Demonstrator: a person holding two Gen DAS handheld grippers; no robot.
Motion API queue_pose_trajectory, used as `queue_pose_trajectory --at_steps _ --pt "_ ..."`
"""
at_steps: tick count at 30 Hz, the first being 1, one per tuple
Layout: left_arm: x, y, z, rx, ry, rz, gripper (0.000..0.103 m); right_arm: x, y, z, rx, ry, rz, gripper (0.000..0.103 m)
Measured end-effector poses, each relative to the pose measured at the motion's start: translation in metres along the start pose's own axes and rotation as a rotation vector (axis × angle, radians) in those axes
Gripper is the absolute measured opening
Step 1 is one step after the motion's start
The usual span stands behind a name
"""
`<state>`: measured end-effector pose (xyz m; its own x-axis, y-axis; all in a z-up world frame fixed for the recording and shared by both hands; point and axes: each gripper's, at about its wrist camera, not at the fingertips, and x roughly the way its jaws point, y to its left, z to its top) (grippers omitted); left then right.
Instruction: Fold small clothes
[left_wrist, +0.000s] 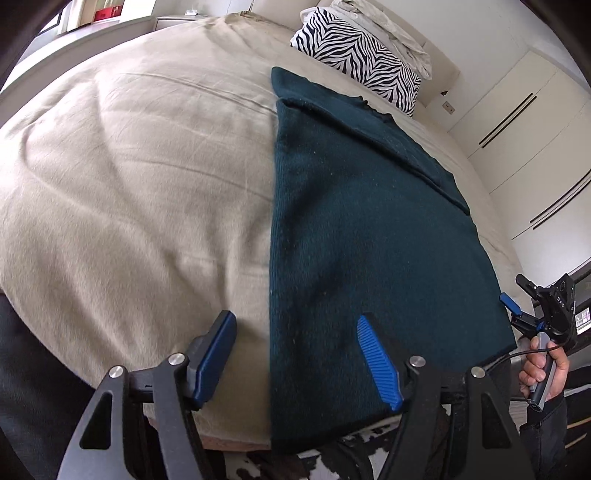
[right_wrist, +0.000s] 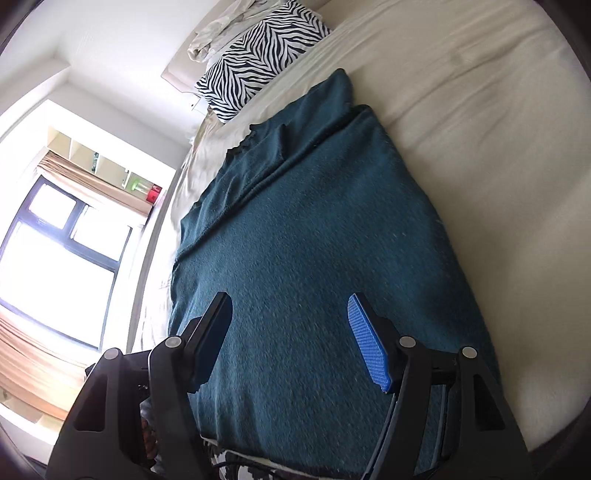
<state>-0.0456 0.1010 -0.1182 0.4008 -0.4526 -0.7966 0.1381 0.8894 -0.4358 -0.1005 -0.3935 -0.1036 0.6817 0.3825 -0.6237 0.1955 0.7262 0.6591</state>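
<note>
Black left gripper (left_wrist: 295, 354), right gripper (right_wrist: 290, 339): blue ribbed pads, silver screws.

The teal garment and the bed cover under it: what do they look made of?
Teal garment: looks like thick knit, wool or acrylic, matte and fuzzy with pale lint specks. Bed cover: smooth woven beige cloth, probably cotton, softly creased.

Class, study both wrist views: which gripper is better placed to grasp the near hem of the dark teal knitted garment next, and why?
Probably the right gripper: its open jaws sit directly over the dark teal knitted garment, whereas the left gripper straddles its edge, half over the beige bedsheet.

Left hand-held gripper (left_wrist: 295, 352) agape; right hand-held gripper (right_wrist: 290, 338) likewise (nothing held).
</note>
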Motion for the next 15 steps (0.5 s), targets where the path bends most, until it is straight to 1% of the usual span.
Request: queue_pose_trajectory --at_steps 3,5,9,12,13,14,15 --pt "-0.004 -0.002 -0.012 0.006 0.029 -0.004 0.066 -0.028 -0.017 -0.016 0.025 -0.022 -0.021 0.064" --pt "-0.003 -0.003 -0.017 0.011 0.053 0.005 0.060 -0.042 -0.025 -0.023 0.038 -0.033 -0.053 0.064" --pt "0.000 -0.006 -0.022 0.016 0.080 0.005 0.060 -0.075 -0.046 -0.036 0.065 -0.057 -0.114 0.064" --pt "0.005 -0.010 -0.019 0.046 0.107 0.022 0.060 -0.093 -0.060 -0.045 0.092 -0.066 -0.153 0.064" --pt "0.005 -0.012 -0.019 0.054 0.112 0.021 0.058 -0.098 -0.064 -0.047 0.097 -0.065 -0.172 0.064" --pt "0.006 -0.013 -0.020 0.056 0.119 0.019 0.051 -0.101 -0.067 -0.049 0.101 -0.064 -0.181 0.064" --pt "0.008 -0.013 -0.019 0.056 0.124 0.021 0.048 -0.102 -0.069 -0.050 0.106 -0.060 -0.180 0.064"
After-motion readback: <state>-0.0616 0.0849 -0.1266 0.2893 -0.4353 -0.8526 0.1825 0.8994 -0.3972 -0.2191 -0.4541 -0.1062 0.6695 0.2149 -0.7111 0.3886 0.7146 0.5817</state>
